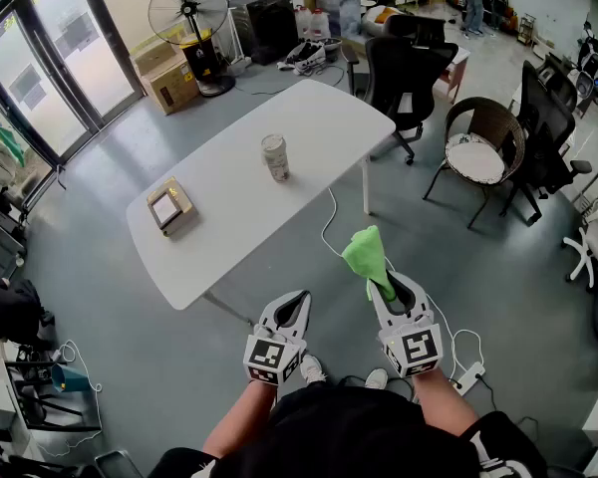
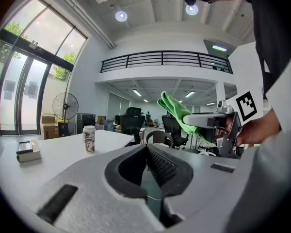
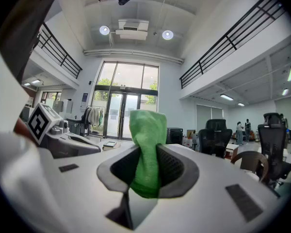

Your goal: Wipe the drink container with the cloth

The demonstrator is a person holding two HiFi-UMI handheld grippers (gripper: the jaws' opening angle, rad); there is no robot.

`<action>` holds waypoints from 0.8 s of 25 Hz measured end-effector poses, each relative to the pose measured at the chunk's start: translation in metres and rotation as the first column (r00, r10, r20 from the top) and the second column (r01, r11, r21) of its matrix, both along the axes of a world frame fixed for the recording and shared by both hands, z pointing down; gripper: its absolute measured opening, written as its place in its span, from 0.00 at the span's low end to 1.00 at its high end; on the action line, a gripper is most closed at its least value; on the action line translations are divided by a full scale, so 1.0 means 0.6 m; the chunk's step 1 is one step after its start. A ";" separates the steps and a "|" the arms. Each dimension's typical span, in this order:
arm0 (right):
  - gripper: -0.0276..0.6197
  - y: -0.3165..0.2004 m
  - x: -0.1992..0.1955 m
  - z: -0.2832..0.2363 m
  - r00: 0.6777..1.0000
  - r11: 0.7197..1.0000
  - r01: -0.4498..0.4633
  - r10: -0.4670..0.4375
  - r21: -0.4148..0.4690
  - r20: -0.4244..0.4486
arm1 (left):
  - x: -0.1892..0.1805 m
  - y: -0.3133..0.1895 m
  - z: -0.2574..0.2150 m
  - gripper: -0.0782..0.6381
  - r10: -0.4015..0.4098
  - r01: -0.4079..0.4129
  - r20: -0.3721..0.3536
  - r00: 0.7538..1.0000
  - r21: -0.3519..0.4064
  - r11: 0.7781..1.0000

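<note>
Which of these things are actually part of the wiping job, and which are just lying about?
For the job:
- drink container, standing on the white table
- green cloth, clamped in the right gripper
- left gripper, shut and empty

Lying about:
- small flat box on the table
- fan
- cardboard box
- wicker chair
- power strip

Grey floor [image 1: 110,307] under a white table [image 1: 319,118], with daylight from tall glass doors [image 1: 60,58] left of the table. Beyond the table's far end, a standing fan [image 1: 189,8] and cardboard boxes [image 1: 169,83]; right of the table, a black office chair [image 1: 404,68] and a round wicker chair [image 1: 483,142].
</note>
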State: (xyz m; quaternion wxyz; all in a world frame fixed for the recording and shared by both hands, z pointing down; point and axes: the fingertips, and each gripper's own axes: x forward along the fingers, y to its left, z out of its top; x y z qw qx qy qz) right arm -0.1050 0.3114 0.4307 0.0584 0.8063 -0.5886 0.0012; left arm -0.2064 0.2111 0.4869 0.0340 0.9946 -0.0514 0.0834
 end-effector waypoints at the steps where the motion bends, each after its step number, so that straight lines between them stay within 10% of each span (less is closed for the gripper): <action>1: 0.21 0.000 -0.003 0.002 1.000 1.000 0.001 -0.001 -0.001 0.000 | -0.003 0.000 0.000 0.13 -0.002 0.002 -0.001 1.000 -0.001 1.000; 20: 0.22 -0.085 -0.036 0.009 0.997 0.997 -0.065 0.063 0.039 0.047 | -0.058 -0.112 0.024 0.13 0.031 -0.031 0.012 0.999 -0.003 1.000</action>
